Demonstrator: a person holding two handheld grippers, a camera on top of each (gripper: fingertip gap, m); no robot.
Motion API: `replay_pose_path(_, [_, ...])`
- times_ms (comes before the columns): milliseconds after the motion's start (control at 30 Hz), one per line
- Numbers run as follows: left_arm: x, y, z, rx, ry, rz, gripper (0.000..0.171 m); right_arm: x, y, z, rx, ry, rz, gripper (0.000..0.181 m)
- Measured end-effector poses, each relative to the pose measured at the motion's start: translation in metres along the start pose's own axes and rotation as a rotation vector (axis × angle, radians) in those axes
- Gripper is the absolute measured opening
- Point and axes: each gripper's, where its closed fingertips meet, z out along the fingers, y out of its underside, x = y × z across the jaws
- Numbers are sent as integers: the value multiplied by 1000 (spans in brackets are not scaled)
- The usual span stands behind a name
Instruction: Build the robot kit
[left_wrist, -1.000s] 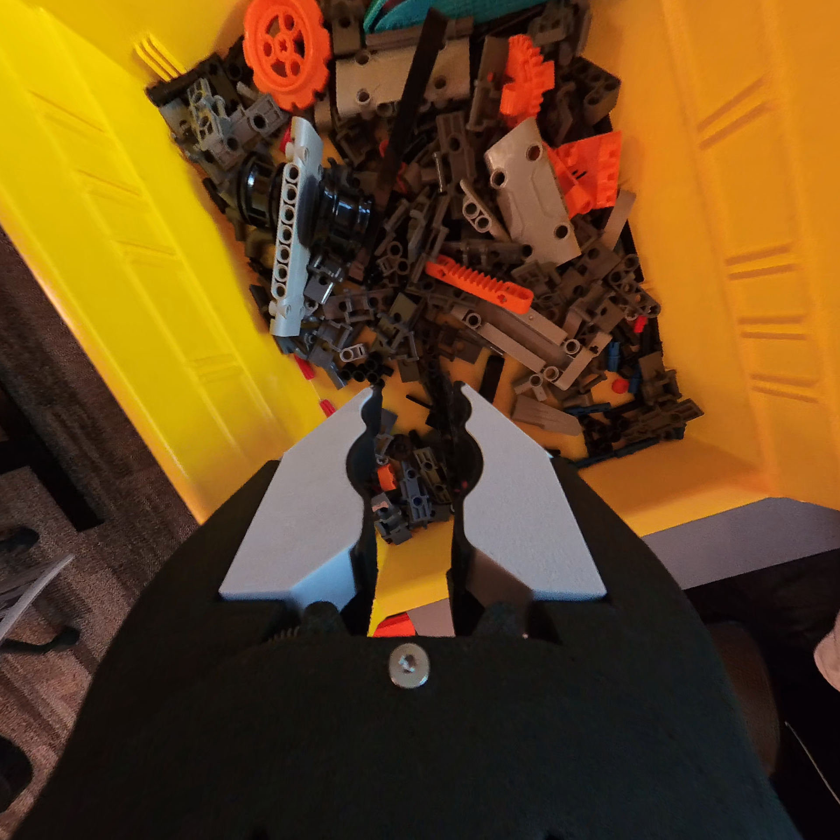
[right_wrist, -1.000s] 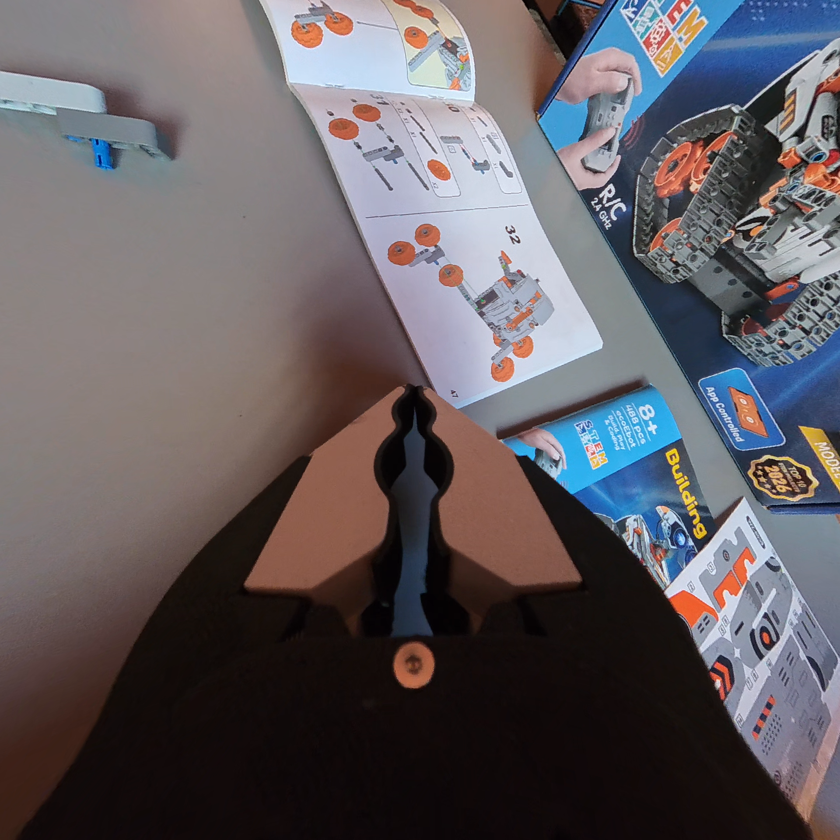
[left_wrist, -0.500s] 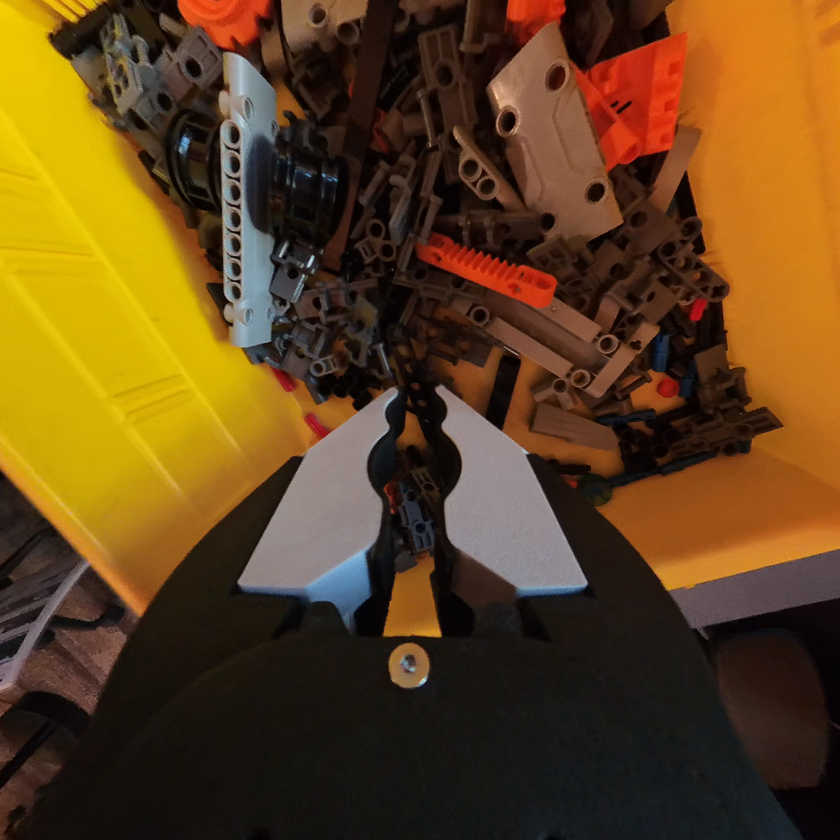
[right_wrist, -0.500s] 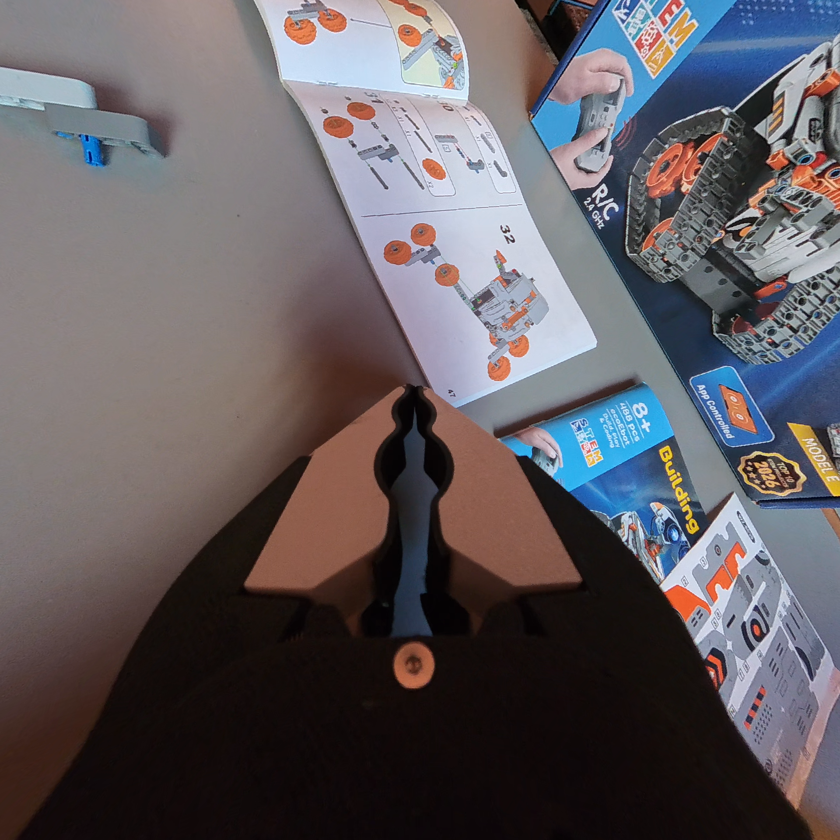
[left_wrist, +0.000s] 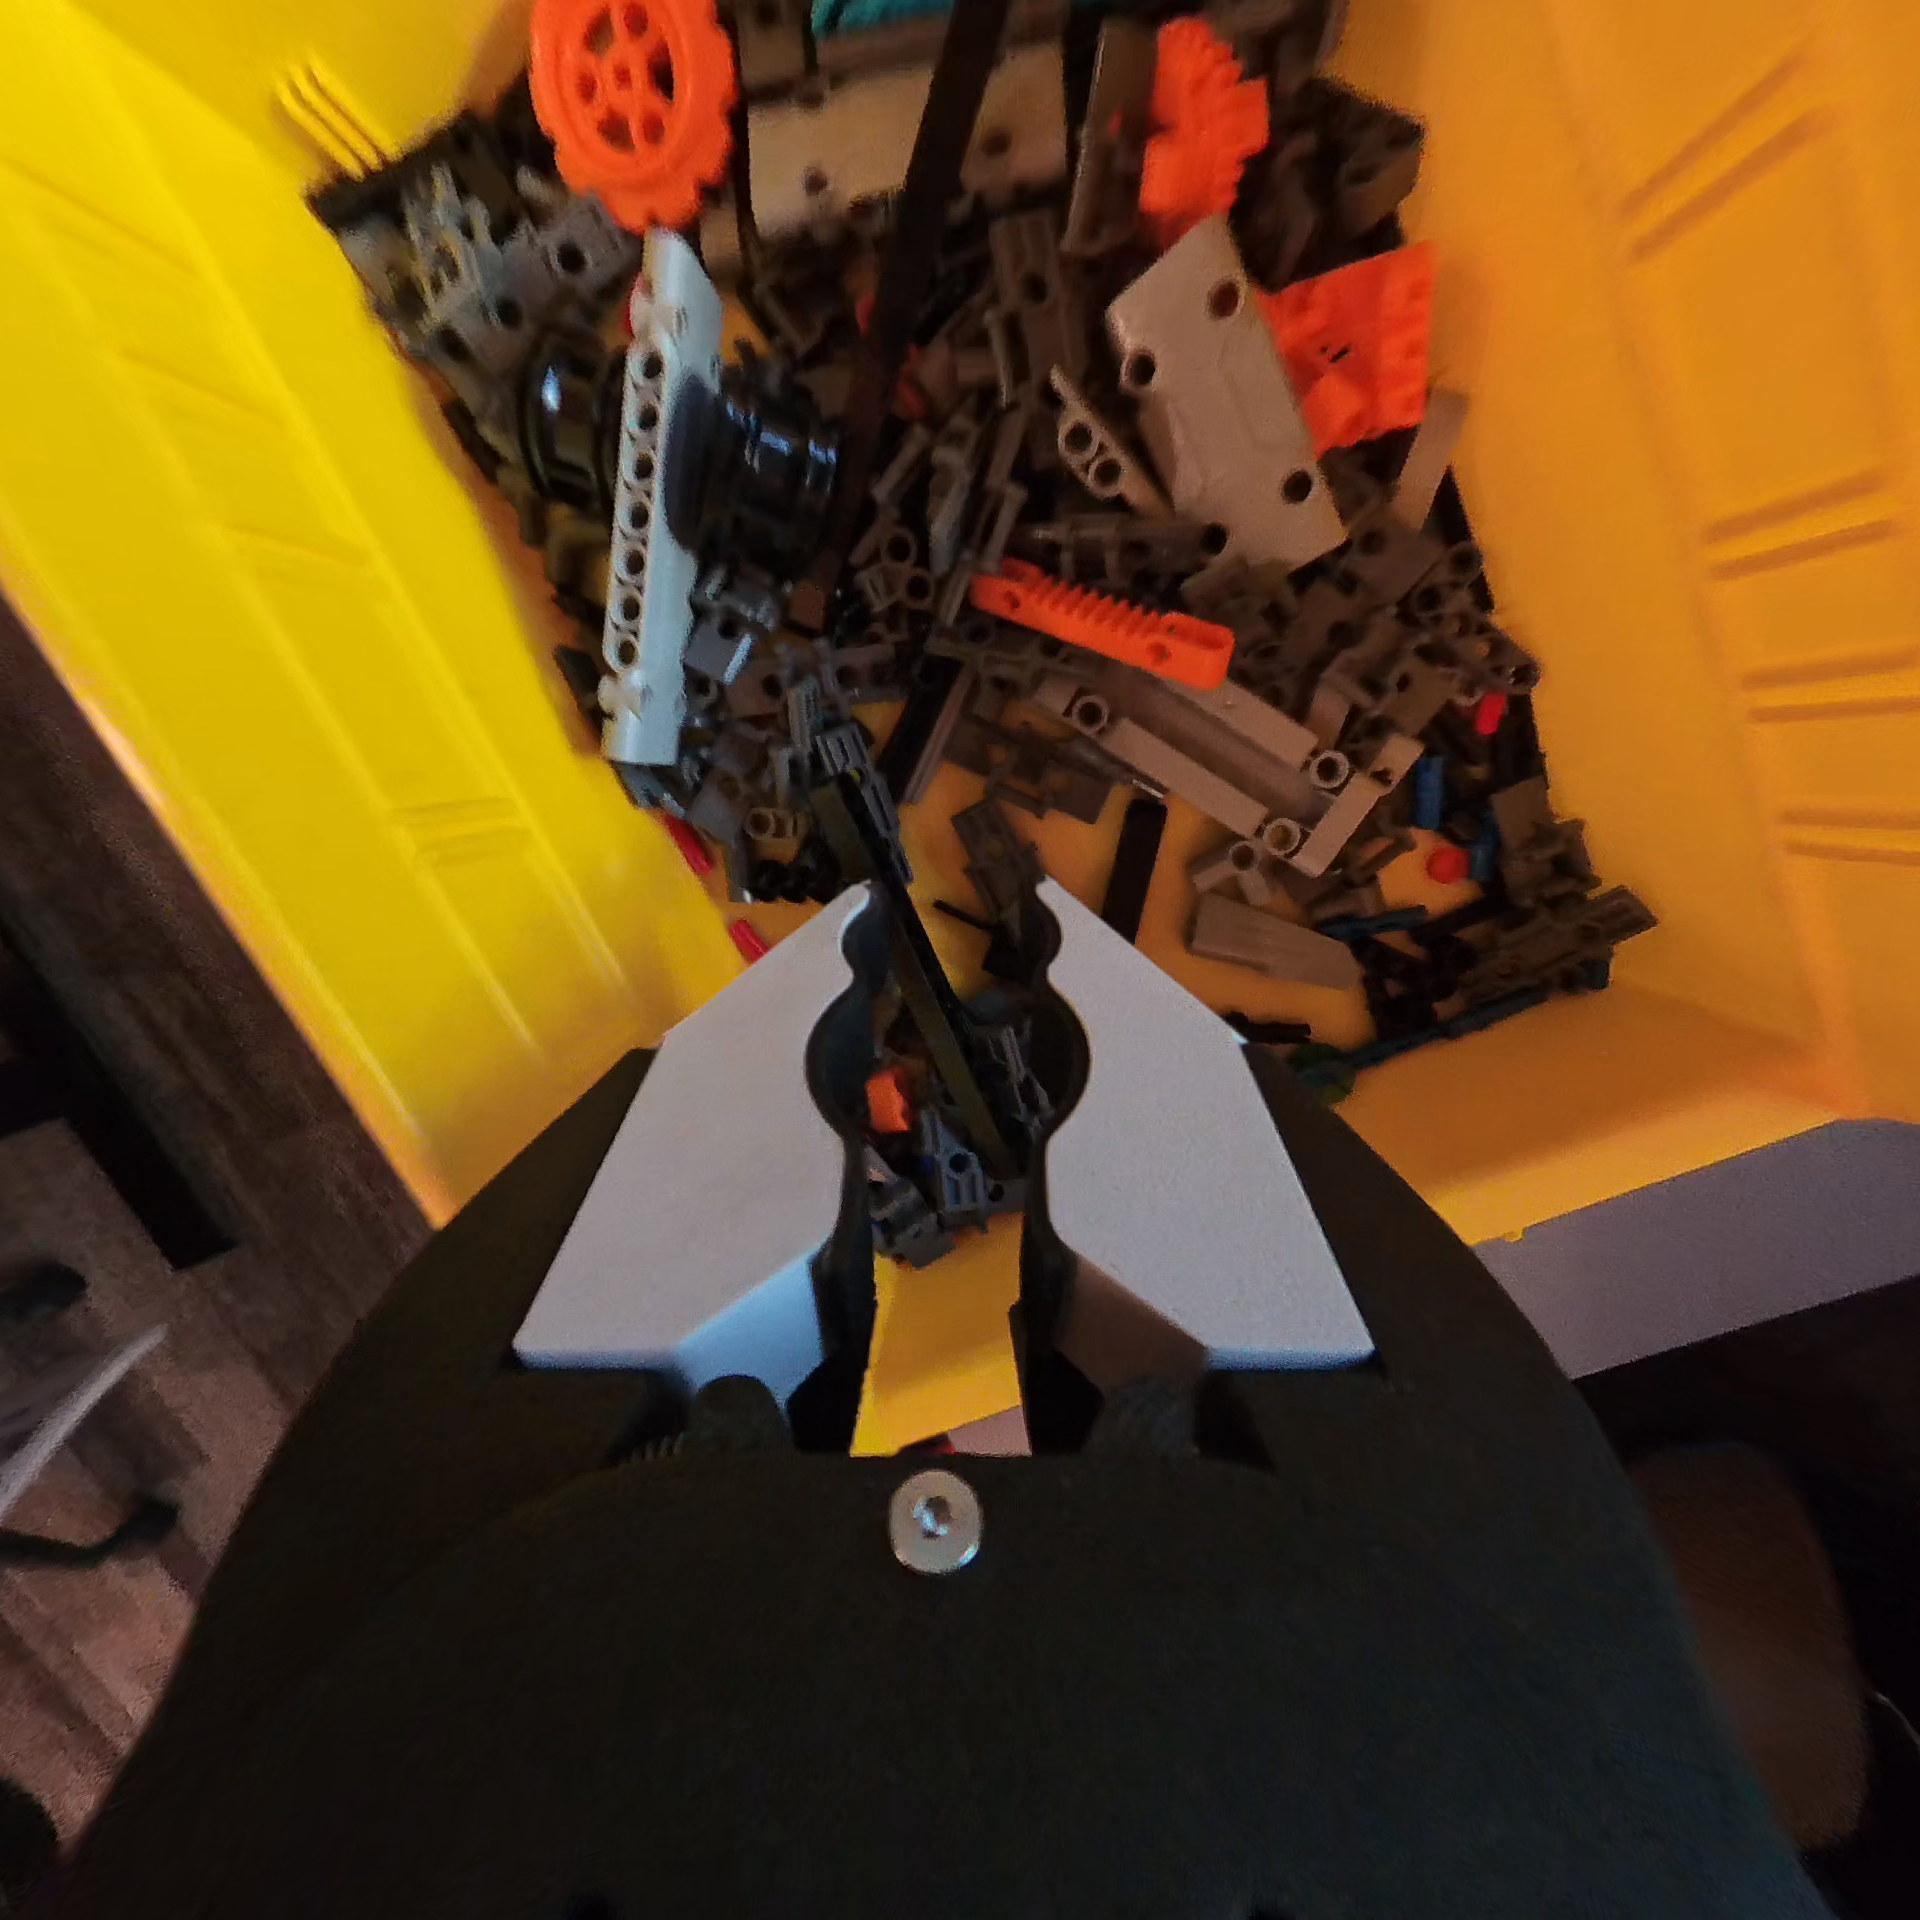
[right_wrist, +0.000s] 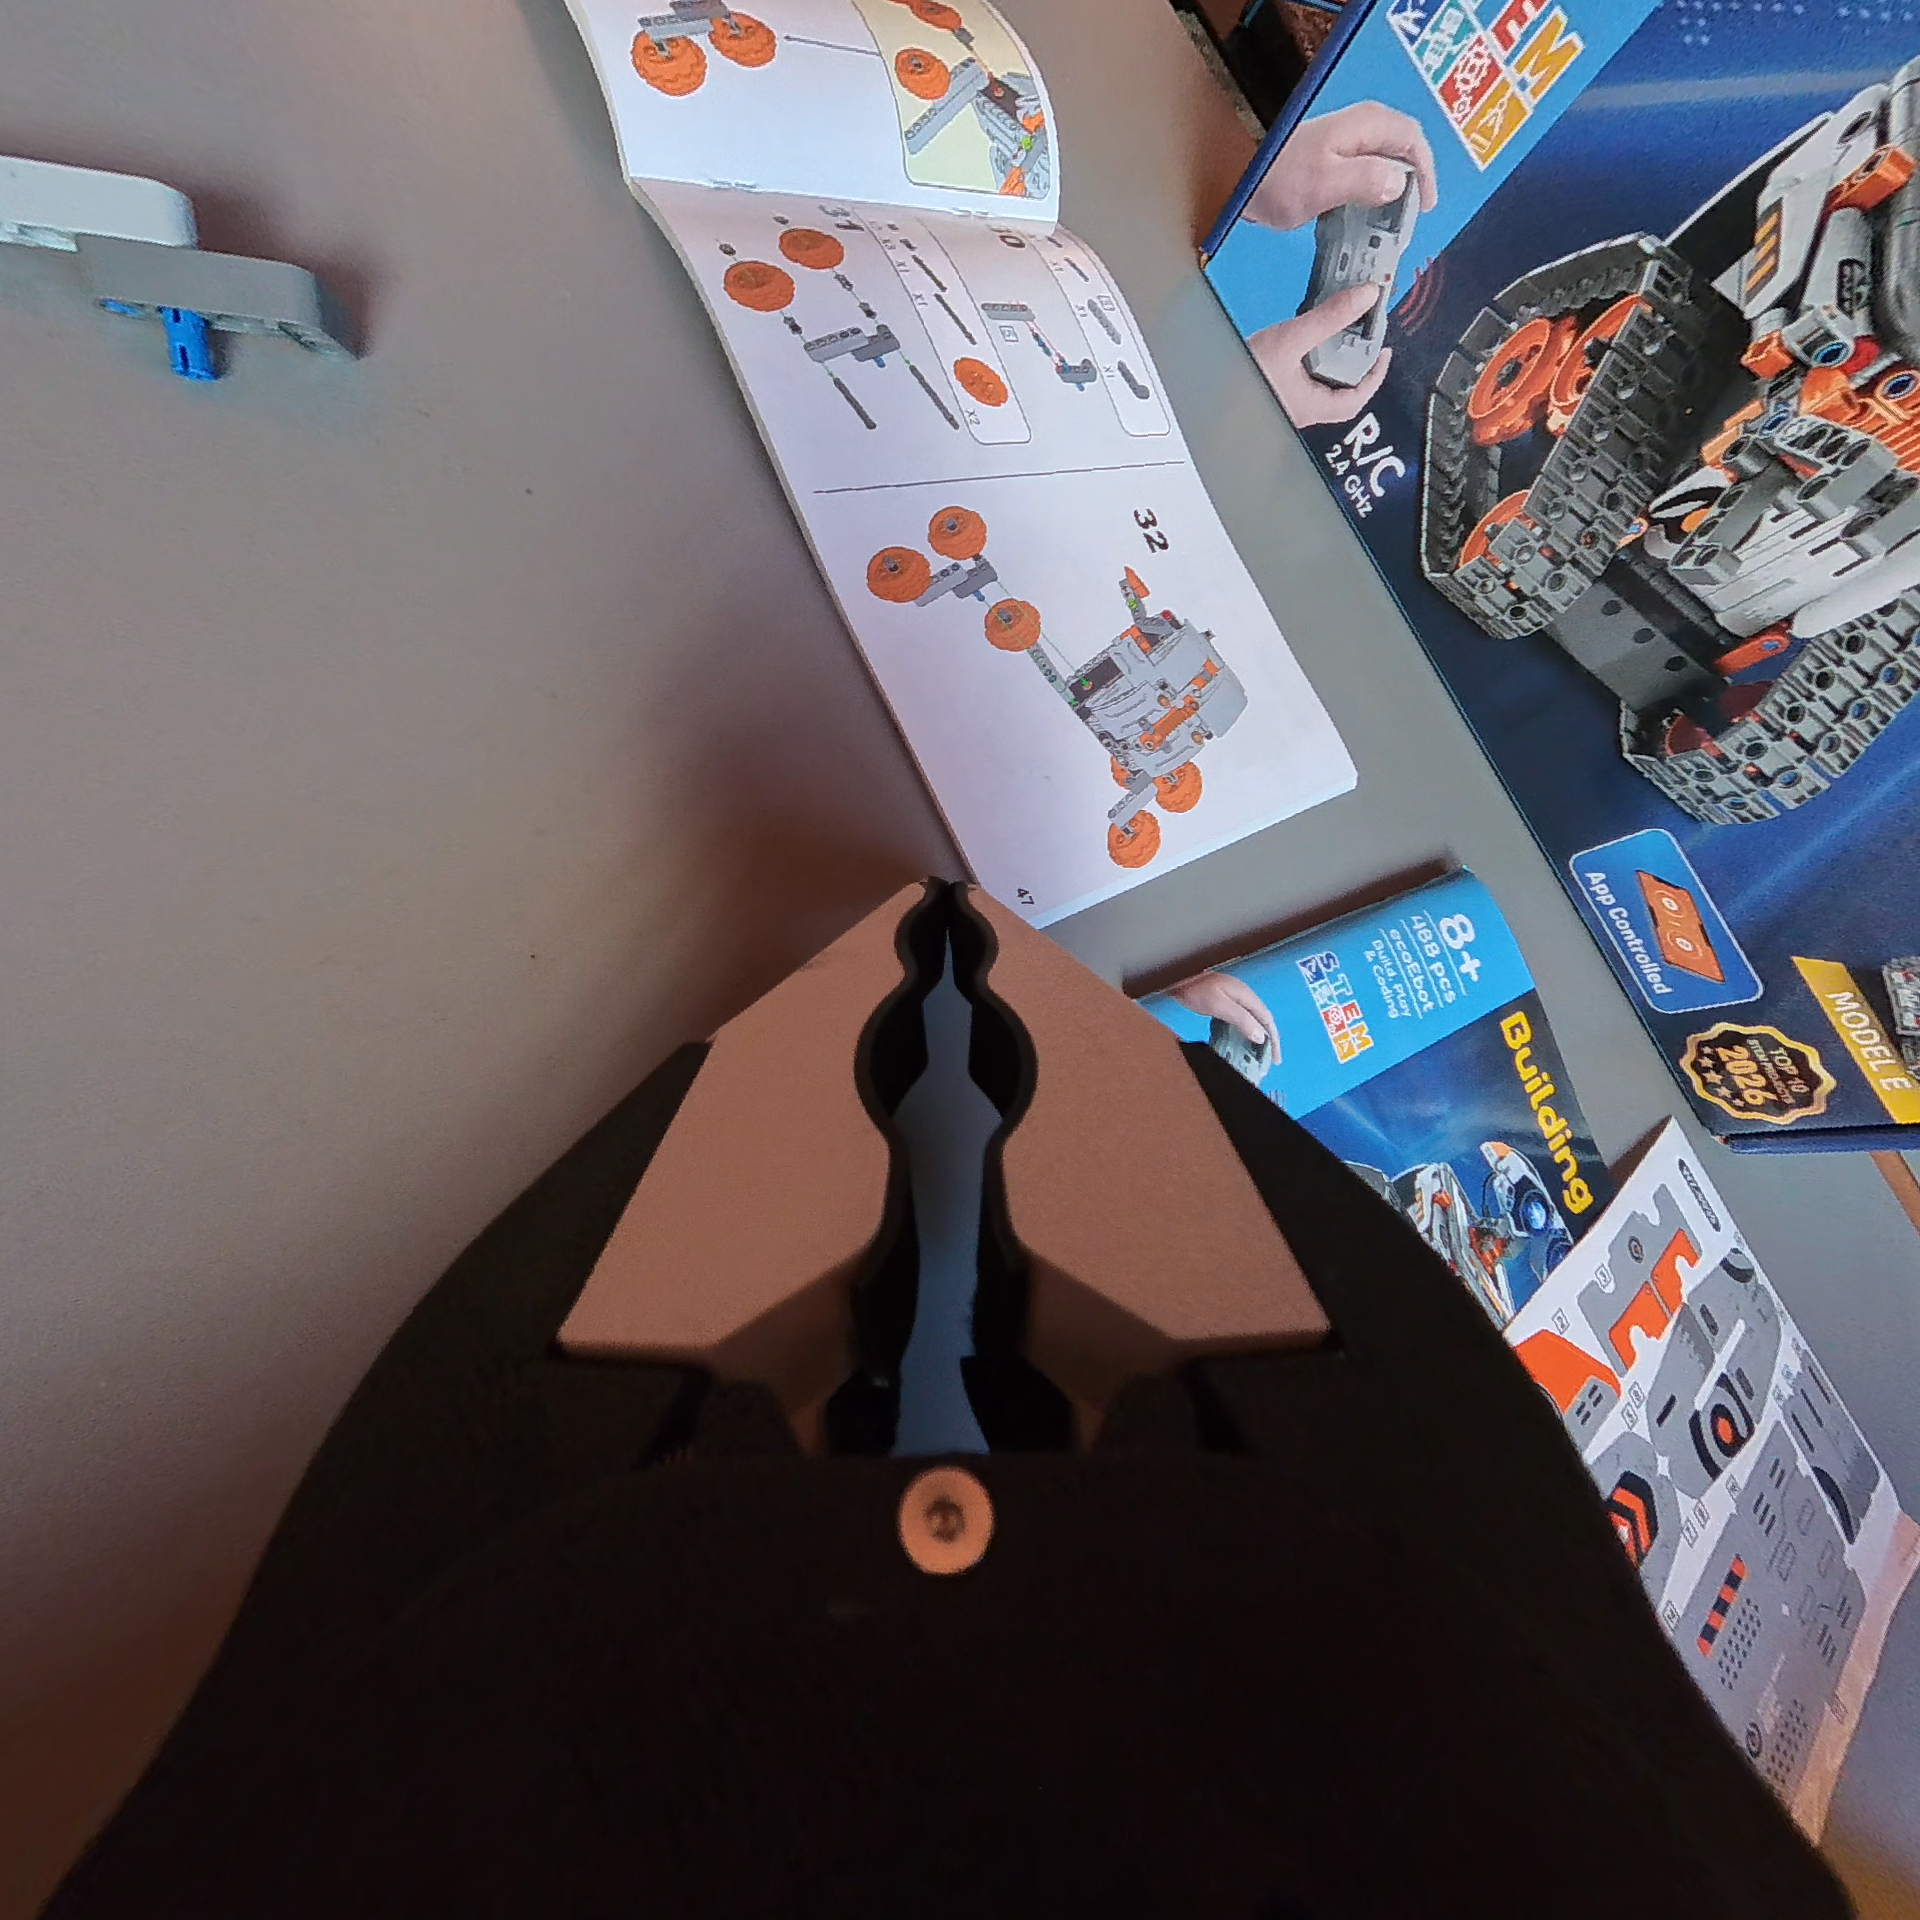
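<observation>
Over the yellow bin (left_wrist: 312, 582), left gripper (left_wrist: 951, 914) with jaws narrowly parted; a thin black strip (left_wrist: 914, 956) runs slantwise through the gap, whether gripped or merely lying below cannot be told. Beyond the tips, a heap of grey and black building parts (left_wrist: 1039, 582): orange toothed rack (left_wrist: 1101, 629) mid-heap, white holed beam (left_wrist: 649, 520) to the left against a black wheel (left_wrist: 769, 457), orange gear (left_wrist: 634, 99) at the far end. View blurred.

Right gripper (right_wrist: 948, 896) above the grey worktop (right_wrist: 364, 727), jaws closed tip to tip, nothing between them. Just beyond, open instruction booklet (right_wrist: 1039, 582); right of it a small blue booklet (right_wrist: 1403, 1060), sticker sheet (right_wrist: 1714, 1455), blue box (right_wrist: 1662, 468). Far left, grey beam with blue pin (right_wrist: 187, 291).
</observation>
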Motion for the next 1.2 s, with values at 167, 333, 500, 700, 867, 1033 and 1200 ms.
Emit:
replay_pose_path(167, [-10, -69, 0, 177, 48, 18, 38, 2, 1, 1, -6, -4, 25, 0])
replay_pose_path(333, [-42, -118, 32, 176, 13, -99, 42, 3, 0, 1, -6, 24, -2, 0])
replay_pose_path(500, [-58, -134, 55, 151, 0, -195, 39, 3, 0, 0, -5, 31, -17, 0])
replay_pose_path(700, [-58, -130, 72, 97, 20, -244, 37, 2, 0, 1, -4, 13, -2, 0])
replay_pose_path(867, [-59, -125, 76, 91, 35, -265, 33, 2, 0, 1, -2, 6, -3, 0])
replay_pose_path(1033, [-58, -124, 76, 110, 41, -271, 33, 1, 0, 1, -2, 3, 0, 0])
replay_pose_path(1200, [-59, -127, 69, 153, 18, -263, 33, 1, 0, 1, -2, 2, 0, 0])
